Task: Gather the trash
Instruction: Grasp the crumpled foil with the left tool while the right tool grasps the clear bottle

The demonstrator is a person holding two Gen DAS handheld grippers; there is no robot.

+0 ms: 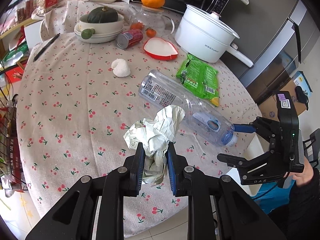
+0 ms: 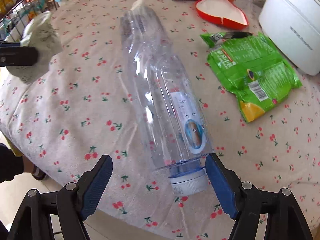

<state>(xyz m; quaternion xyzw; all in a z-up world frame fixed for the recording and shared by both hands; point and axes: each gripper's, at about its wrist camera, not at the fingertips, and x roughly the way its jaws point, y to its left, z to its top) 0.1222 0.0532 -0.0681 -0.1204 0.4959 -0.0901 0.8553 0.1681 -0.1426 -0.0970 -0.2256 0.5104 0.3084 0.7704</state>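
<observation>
We are holding the left hand-held gripper (image 1: 155, 156) clamped on a crumpled paper wad (image 1: 155, 134), lifted above the cherry-print tabletop (image 1: 70, 100). We are keeping the right hand-held gripper (image 2: 159, 186) spread wide apart — the capped neck of the clear plastic bottle (image 2: 160, 100) is lying between its blue pads (image 2: 96, 188), close against the right one, with the bottle resting on its side. A green snack wrapper (image 2: 254, 74) is lying just beside the bottle — near a white pot (image 2: 290, 30).
</observation>
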